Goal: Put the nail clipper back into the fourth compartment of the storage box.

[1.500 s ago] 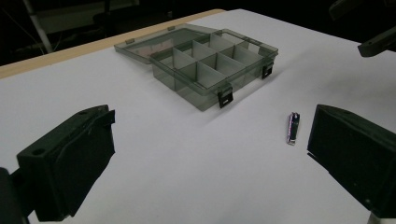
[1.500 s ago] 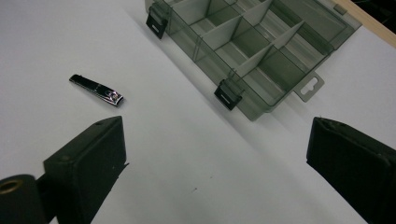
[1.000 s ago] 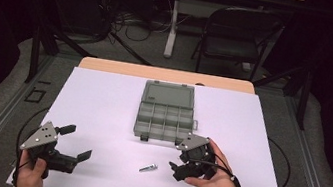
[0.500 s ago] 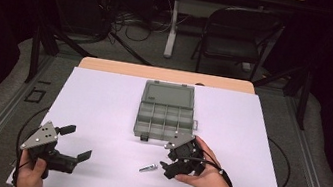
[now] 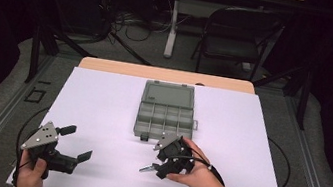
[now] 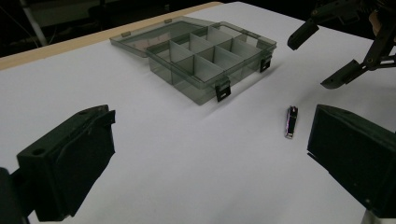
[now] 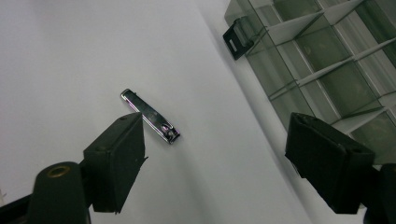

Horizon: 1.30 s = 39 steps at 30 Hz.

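A small metal nail clipper (image 5: 145,169) (image 7: 150,116) (image 6: 291,122) lies flat on the white table, in front of an open grey compartment box (image 5: 167,108) (image 7: 327,60) (image 6: 201,60). My right gripper (image 5: 159,162) (image 7: 224,158) hovers just over the clipper. Its jaws have just been closing a little but stand apart, and nothing is pressed between the pads. In the right gripper view the clipper lies just beyond the left jaw. My left gripper (image 5: 76,142) (image 6: 212,158) rests at the near left, open and empty. The left gripper view also shows the right gripper (image 6: 324,56) farther off.
The box's compartments look empty, and its lid (image 5: 169,95) lies flat behind it. White table surface (image 5: 101,108) stretches between the two grippers. A dark chair (image 5: 234,38) and cables stand beyond the table's far edge.
My right gripper has moved left and slightly down to the nail clipper, and its jaws have narrowed a little. The left gripper, the clipper and the box have stayed put.
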{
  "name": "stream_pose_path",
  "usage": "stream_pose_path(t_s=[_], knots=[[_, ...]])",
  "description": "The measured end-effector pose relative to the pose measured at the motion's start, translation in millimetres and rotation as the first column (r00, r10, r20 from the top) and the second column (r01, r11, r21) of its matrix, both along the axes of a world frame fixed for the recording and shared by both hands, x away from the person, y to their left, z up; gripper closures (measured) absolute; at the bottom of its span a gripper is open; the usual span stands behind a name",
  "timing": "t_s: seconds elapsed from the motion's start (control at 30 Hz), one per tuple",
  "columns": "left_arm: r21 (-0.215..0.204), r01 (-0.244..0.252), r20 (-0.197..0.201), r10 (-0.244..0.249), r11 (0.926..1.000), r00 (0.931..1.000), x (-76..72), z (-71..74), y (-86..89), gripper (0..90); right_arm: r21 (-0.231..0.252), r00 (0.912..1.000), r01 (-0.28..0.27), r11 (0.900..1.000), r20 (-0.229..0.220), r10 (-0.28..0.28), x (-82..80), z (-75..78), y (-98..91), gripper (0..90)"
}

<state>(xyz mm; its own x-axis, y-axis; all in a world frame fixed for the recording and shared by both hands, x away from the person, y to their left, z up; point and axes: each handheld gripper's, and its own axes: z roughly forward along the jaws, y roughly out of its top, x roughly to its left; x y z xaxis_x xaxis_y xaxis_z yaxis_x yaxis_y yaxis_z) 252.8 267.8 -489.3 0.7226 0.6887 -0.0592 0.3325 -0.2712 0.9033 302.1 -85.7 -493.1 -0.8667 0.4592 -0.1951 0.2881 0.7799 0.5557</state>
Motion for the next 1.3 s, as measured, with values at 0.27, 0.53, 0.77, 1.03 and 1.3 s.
stream_pose_path(t_s=[0.27,0.53,0.77,1.03,1.3], knots=[[0.000,0.001,0.001,-0.001,1.0000,1.0000,0.0,-0.4,0.0,0.5,-0.004,0.9993,-0.036,0.9994,-0.010,0.035,3.0,-5.0,7.2,23.8],[0.003,-0.001,-0.004,0.001,1.0000,1.0000,0.4,-0.3,0.5,0.5,0.000,0.9966,-0.074,0.9973,-0.036,0.074,5.2,-9.1,11.2,31.3],[0.005,0.000,-0.008,0.000,1.0000,1.0000,0.5,-0.5,0.3,0.5,-0.023,0.9935,-0.097,0.9950,-0.061,0.096,8.8,-17.2,13.6,37.7],[0.006,0.002,-0.012,-0.002,1.0000,0.9999,1.4,-1.6,0.9,0.5,-0.007,0.9860,-0.134,0.9910,-0.101,0.132,11.0,-26.1,16.8,44.6],[0.012,0.000,-0.017,0.000,0.9999,0.9999,1.5,-2.2,-0.1,0.5,0.025,0.9842,-0.133,0.9908,-0.115,0.135,14.5,-36.4,13.8,47.4]])
